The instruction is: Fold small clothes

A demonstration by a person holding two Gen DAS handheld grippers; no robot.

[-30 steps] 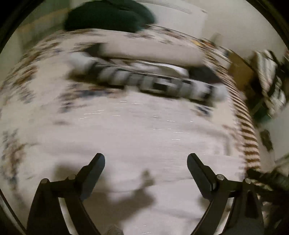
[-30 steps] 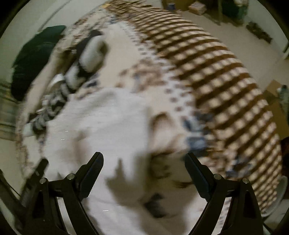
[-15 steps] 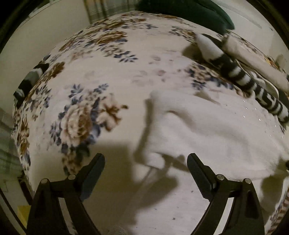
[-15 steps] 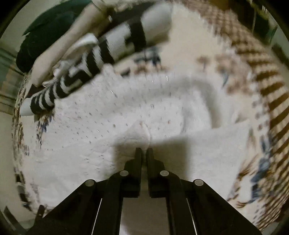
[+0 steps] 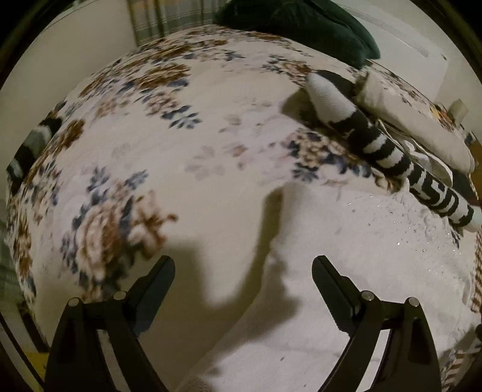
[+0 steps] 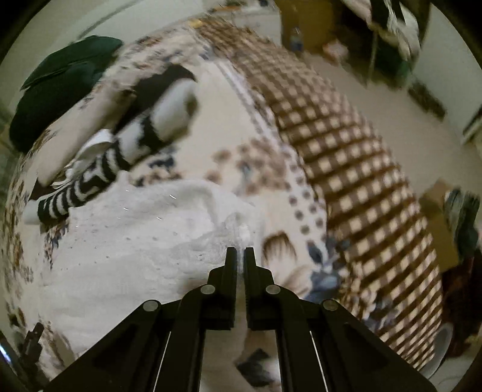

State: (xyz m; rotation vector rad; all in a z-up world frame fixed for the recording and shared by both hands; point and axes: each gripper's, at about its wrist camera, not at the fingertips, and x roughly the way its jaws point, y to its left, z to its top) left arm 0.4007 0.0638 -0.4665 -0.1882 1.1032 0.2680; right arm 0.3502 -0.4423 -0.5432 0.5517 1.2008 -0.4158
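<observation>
Bedding fills both views: a floral bedspread (image 5: 126,169) with brown and blue blooms covers most of the left wrist frame, and in the right wrist frame its brown checked border (image 6: 346,156) curves down the right half. On it lies a white fluffy garment (image 5: 376,256), speckled with small glints, spread across the lower right of the left wrist view and the lower left and centre of the right wrist view (image 6: 135,256). Behind it, toward the upper right of the left view, a dark green cushion (image 5: 301,27) sits at the far edge of the bed, and a cream folded piece (image 5: 412,123) lies beside a black and white striped garment (image 5: 376,141) that runs diagonally from upper centre to the right edge; in the right wrist view the same striped piece (image 6: 126,150) slants through the upper left. The left gripper (image 5: 243,271) hangs above the bed with its 2 fingers spread wide, nothing between them, the white garment's left edge and a dark shadow lying below the gap. The right gripper (image 6: 238,256) has just closed its jaws, and they now stand almost together, pinching a raised ridge of the white garment at its right edge, near bottom centre of that frame. Both views are somewhat blurred.
</observation>
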